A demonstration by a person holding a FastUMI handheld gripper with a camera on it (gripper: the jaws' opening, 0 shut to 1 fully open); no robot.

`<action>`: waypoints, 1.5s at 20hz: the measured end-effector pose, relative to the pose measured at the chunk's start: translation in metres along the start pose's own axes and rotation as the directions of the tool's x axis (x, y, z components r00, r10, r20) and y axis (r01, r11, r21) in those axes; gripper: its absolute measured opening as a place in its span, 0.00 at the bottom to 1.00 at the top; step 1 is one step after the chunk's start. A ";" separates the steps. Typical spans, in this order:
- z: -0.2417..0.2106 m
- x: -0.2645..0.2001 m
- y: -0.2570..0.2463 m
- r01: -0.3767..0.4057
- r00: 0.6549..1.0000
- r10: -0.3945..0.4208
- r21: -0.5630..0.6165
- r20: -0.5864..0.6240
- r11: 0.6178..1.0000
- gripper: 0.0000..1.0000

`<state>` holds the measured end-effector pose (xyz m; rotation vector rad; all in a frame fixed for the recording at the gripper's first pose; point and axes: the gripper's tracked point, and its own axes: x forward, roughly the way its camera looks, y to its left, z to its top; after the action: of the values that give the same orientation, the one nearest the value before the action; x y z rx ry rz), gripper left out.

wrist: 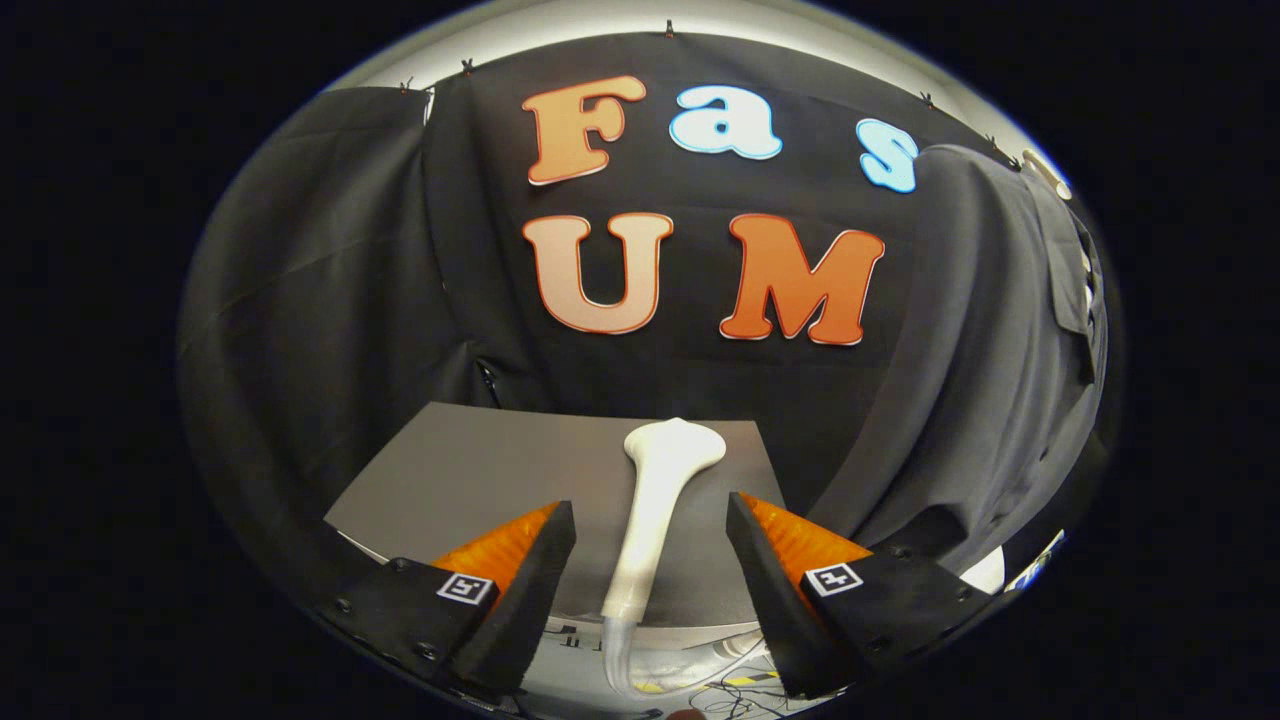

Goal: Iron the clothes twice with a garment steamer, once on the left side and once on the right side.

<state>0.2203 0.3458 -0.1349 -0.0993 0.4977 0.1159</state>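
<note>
A white garment steamer [655, 500] lies on a grey table [470, 470], its wide head pointing away from me and its handle running back between my fingers. Its hose [620, 660] hangs off the table's near edge. My gripper [650, 545] is open, one finger on each side of the handle and clear of it. A dark grey garment [990, 370] hangs to the right, beyond the right finger.
Black cloth closes off the booth behind and to the left of the table. Below the table's near edge, cables [730, 690] lie on a pale floor.
</note>
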 end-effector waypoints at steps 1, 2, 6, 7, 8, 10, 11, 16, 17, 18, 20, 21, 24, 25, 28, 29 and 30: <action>-0.005 0.012 -0.002 0.009 1.000 -0.008 0.009 -0.029 1.000 0.98; -0.012 0.022 -0.003 0.012 0.998 -0.011 0.018 -0.062 1.000 0.98; -0.020 0.030 0.008 -0.038 0.997 0.046 0.136 -0.055 0.990 0.99; -0.022 0.031 0.004 -0.035 0.997 0.045 0.152 -0.060 0.988 0.99; -0.021 0.030 0.000 -0.030 0.997 0.040 0.159 -0.061 0.987 0.99; -0.018 0.032 -0.012 0.004 0.998 0.007 0.162 -0.064 0.987 0.99; -0.016 0.037 -0.018 0.020 0.998 -0.010 0.161 -0.066 0.987 0.99; -0.023 0.063 -0.026 0.061 0.987 -0.041 0.124 -0.156 0.990 0.99; -0.023 0.068 -0.028 0.072 0.984 -0.051 0.117 -0.170 0.991 0.99; -0.022 0.073 -0.030 0.081 0.982 -0.061 0.110 -0.180 0.991 0.99; -0.027 0.083 -0.029 0.093 0.975 -0.069 0.109 -0.211 0.990 0.99; -0.030 0.088 -0.027 0.092 0.971 -0.065 0.108 -0.231 0.990 0.99; -0.032 0.101 -0.023 0.101 0.962 -0.069 0.109 -0.264 0.989 1.00; -0.032 0.105 -0.021 0.104 0.961 -0.075 0.098 -0.267 0.990 0.99; -0.040 0.115 -0.019 0.108 0.949 -0.078 0.083 -0.306 0.991 0.99; -0.043 0.119 -0.018 0.110 0.945 -0.076 0.091 -0.317 0.990 1.00; -0.046 0.122 -0.018 0.116 0.942 -0.078 0.097 -0.326 0.988 1.00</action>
<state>0.3081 0.3332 -0.2325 -0.0290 0.8236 -0.0279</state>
